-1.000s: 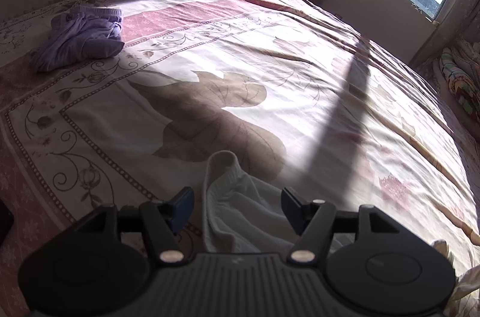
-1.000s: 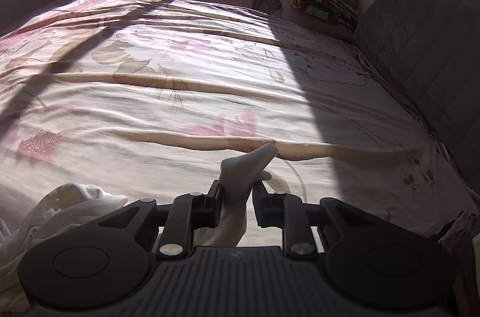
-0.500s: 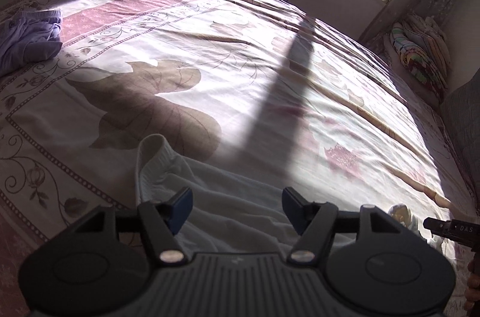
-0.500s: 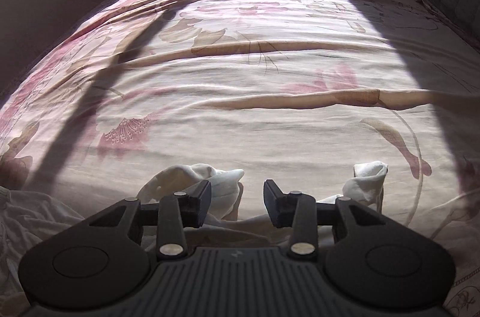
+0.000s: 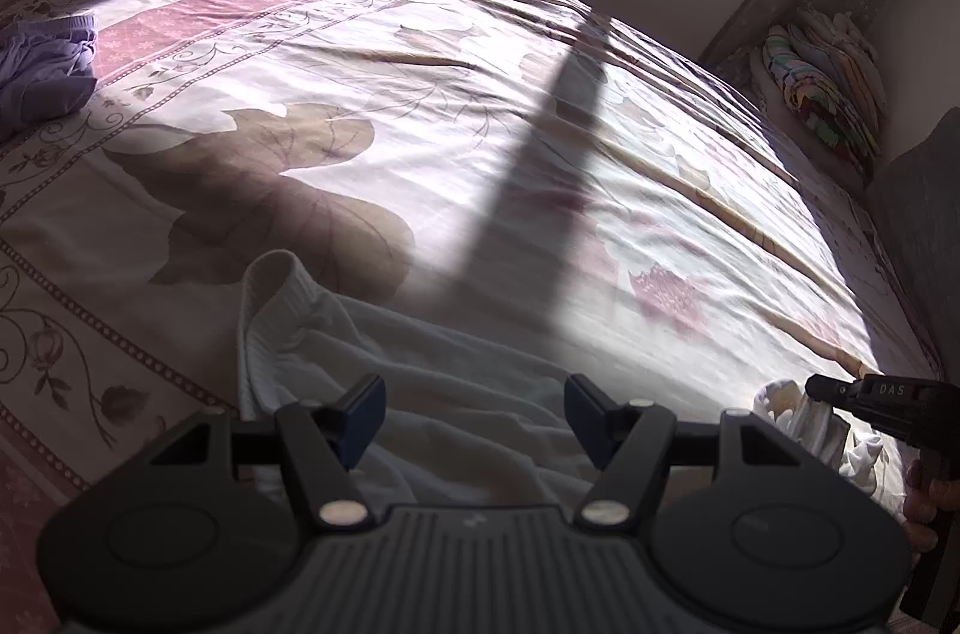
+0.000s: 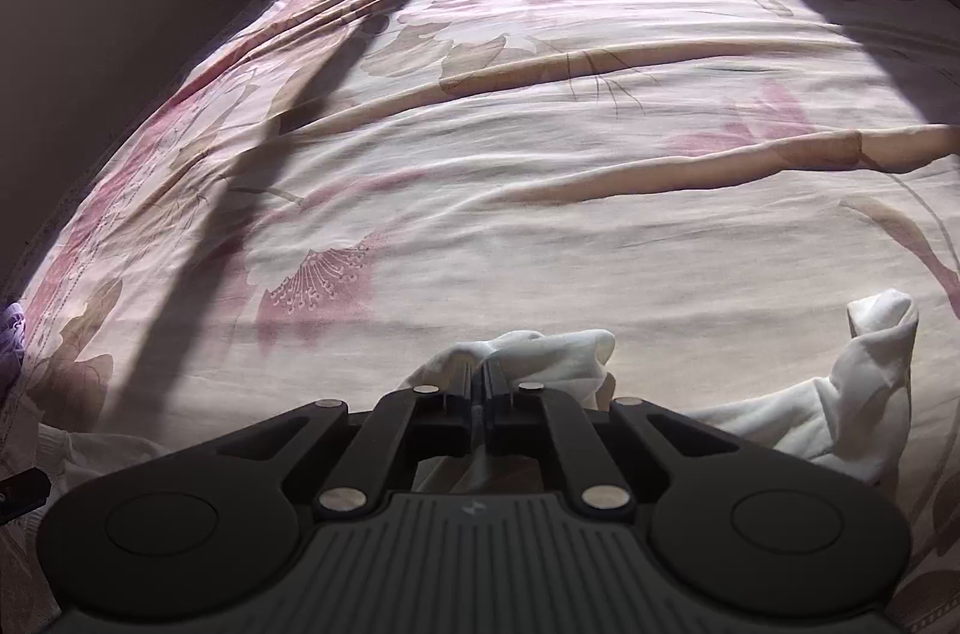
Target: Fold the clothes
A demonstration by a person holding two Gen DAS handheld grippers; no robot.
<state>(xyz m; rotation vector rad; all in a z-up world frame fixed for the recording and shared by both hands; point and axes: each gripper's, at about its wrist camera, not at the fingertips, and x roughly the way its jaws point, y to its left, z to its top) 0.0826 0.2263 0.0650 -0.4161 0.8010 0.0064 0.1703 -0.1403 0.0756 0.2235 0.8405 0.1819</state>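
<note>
Pinching white garment [image 6: 540, 352] – R gripper [image 6: 478, 382] fingers pressed together, L gripper [image 5: 474, 409] fingers spread, purple clothes [image 5: 45, 64] L view only

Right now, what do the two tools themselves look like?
Both are matte black, with ribbed bases, round side discs and silver screws. The left tool has blue-padded fingers. The right tool has black fingers; its side reads "DAS" in the left view.

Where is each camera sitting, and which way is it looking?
Left wrist: rides the open left hand-held gripper, low over the white crumpled garment, facing the window; the person's hand shows at the right edge.
Right wrist: rides the right hand-held gripper, shut on the garment, looking across the floral bedsheet toward the dark corner.
Both share the garment, bedsheet and purple clothing pile.
</note>
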